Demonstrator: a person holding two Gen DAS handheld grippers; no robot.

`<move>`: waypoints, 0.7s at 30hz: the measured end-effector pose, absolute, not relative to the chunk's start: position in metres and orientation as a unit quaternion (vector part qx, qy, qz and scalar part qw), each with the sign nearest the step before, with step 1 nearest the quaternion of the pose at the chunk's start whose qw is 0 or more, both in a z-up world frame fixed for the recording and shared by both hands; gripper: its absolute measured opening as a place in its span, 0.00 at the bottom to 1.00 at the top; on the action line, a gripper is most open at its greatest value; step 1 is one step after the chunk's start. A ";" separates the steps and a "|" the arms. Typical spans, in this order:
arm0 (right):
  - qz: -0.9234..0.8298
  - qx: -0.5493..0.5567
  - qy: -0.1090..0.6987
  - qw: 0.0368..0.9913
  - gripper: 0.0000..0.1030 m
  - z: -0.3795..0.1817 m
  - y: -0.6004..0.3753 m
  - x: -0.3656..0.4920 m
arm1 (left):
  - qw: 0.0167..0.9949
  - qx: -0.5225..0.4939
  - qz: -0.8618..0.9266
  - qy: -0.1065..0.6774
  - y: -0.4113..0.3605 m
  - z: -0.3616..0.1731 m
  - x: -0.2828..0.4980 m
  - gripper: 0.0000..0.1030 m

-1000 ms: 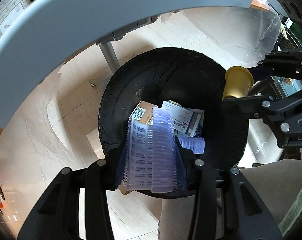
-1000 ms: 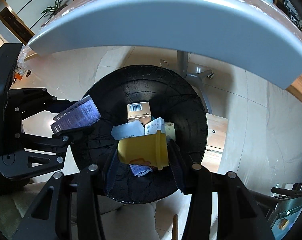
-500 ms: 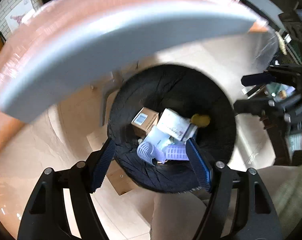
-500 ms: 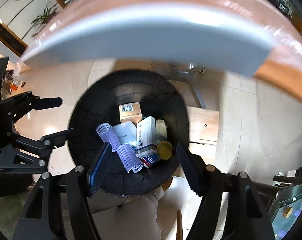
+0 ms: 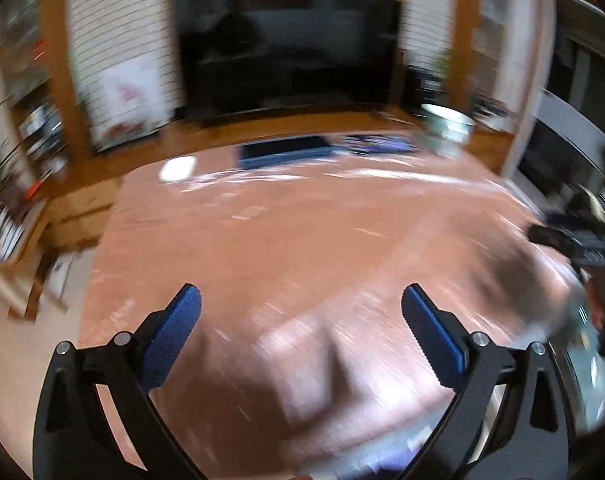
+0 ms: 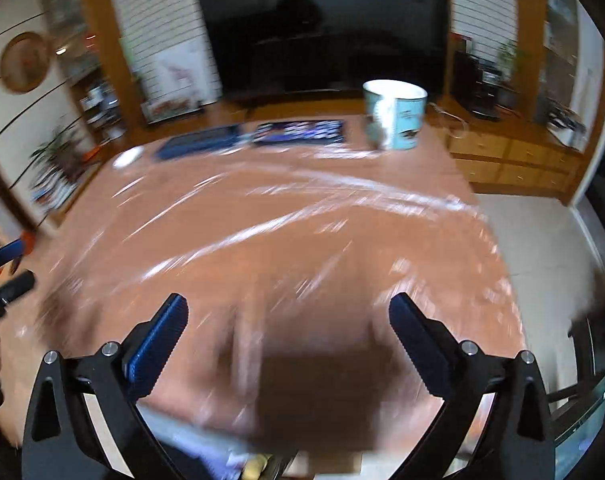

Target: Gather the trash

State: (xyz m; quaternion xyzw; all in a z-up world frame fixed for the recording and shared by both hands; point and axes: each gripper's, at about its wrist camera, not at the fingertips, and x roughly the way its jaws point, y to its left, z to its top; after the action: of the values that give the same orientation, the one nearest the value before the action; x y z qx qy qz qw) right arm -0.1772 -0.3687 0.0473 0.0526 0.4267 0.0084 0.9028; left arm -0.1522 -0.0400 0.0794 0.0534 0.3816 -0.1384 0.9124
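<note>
The left hand-held gripper (image 5: 301, 305) has its 2 blue-padded fingers spread wide with nothing between them, and the right hand-held gripper (image 6: 288, 312) is just as wide and just as empty. Both point over a reddish-brown surface (image 6: 302, 240) under a glossy clear covering, smeared by motion blur in both views. No loose trash can be made out on that surface; the lower centre of each frame is too blurred to tell, and a few pale scraps at the bottom edge of the right wrist view cannot be identified. At the upper centre sit 2 dark flat items (image 6: 298, 132) and a light-blue mug (image 6: 394, 120), upper right of centre in the right wrist view, with a black television (image 6: 322, 28) behind. The other tool shows at each frame's side edge. The likely risk is haste: with this blur, a fast reach could mistake the mug or the flat items for trash, knock the mug over, or snag the slippery covering with a wide finger.
</note>
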 end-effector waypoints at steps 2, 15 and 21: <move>-0.012 0.045 0.435 0.899 0.96 0.035 -0.379 -0.150 | 0.913 0.044 -0.103 0.393 -0.029 0.067 -0.115 0.98; -0.082 0.043 0.460 0.883 0.96 -0.018 -0.416 -0.064 | 0.891 -0.004 -0.007 0.453 0.017 0.006 -0.009 0.98; -0.089 0.053 0.456 0.884 0.96 -0.023 -0.429 -0.058 | 0.888 0.004 -0.007 0.460 0.015 0.000 0.004 0.98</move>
State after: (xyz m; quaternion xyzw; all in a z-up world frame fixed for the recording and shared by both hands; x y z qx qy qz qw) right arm -0.0575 -0.4286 -0.0231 0.0532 0.4557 -0.0893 0.8840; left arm 0.0037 0.0154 -0.0003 0.0035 0.4605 -0.0074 0.8876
